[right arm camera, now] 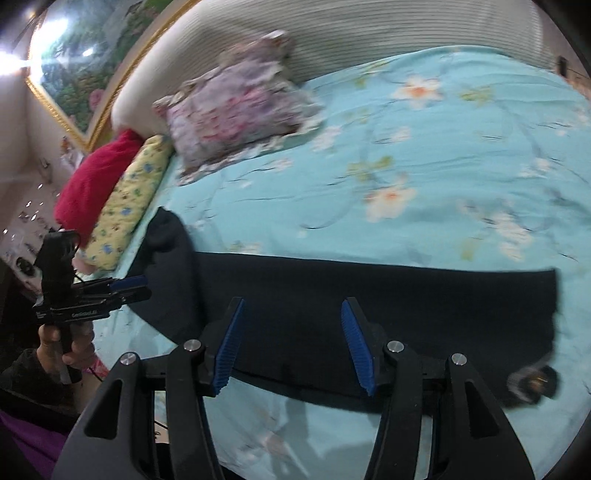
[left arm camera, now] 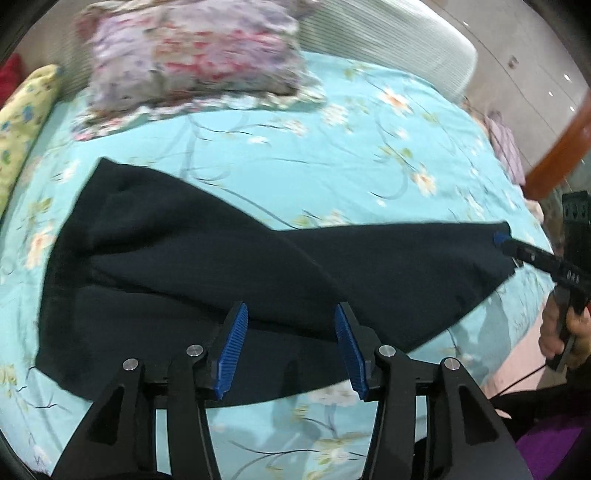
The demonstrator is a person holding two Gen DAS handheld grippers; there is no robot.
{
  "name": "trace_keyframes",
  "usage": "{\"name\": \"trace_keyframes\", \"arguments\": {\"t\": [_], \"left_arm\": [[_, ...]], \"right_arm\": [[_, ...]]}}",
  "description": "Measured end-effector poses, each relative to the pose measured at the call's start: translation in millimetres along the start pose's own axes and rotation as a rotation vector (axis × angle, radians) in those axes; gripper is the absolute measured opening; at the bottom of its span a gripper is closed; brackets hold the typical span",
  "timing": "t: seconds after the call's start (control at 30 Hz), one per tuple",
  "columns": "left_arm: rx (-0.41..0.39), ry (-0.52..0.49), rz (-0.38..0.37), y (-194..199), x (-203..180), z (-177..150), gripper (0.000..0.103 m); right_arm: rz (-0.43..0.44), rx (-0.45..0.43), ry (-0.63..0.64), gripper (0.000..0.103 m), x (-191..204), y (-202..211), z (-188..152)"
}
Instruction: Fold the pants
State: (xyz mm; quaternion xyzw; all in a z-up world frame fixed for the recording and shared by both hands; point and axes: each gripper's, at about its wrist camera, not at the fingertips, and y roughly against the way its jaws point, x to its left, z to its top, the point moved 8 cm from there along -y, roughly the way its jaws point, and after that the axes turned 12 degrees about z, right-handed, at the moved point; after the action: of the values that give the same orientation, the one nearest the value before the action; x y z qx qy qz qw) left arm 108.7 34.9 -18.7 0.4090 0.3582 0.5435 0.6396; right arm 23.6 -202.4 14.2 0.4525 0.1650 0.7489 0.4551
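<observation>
The pants (left arm camera: 207, 266) lie long-ways across the bed (left arm camera: 332, 147), just ahead of both tongs. Left tongs (left arm camera: 291, 350) and right tongs (right arm camera: 295, 343) look wide apart, probably holding nothing.

Setting was a home bedroom. Work surface was a bed with a turquoise floral bedsheet (right arm camera: 424, 155) against a ribbed padded headboard (right arm camera: 369, 33). A purple-pink floral pillow (right arm camera: 240, 107), a yellow floral pillow (right arm camera: 129, 199) and a red cushion (right arm camera: 92, 184) lay at its head. A gold-framed painting (right arm camera: 85, 70) hung on the wall.
</observation>
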Motion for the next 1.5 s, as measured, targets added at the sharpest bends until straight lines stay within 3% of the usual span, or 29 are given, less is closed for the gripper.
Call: {"name": "trace_keyframes", "arguments": {"t": [0.43, 0.83, 1.0, 1.33, 1.4, 1.47, 1.5], "left_arm": [[-0.03, 0.158, 0.103, 5, 93, 18, 0.055], [-0.017, 0.171, 0.139, -18, 157, 60, 0.063], [0.002, 0.13, 0.114, -33, 169, 75, 0.065], [0.103, 0.045, -0.078, -81, 169, 96, 0.064], [0.117, 0.043, -0.112, -86, 167, 96, 0.057], [0.124, 0.035, -0.118, -88, 166, 95, 0.038], [0.126, 0.029, -0.113, -89, 166, 93, 0.024]], "right_arm": [[0.11, 0.126, 0.054, 0.055, 61, -84, 9], [0.149, 0.245, 0.09, 0.055, 97, -156, 15], [0.155, 0.284, 0.097, 0.055, 103, -178, 22], [0.178, 0.328, 0.032, 0.055, 99, -219, 32], [0.191, 0.33, 0.022, 0.055, 100, -225, 35], [0.205, 0.335, 0.025, 0.053, 102, -228, 35], [0.216, 0.34, 0.033, 0.044, 105, -230, 35]]}}
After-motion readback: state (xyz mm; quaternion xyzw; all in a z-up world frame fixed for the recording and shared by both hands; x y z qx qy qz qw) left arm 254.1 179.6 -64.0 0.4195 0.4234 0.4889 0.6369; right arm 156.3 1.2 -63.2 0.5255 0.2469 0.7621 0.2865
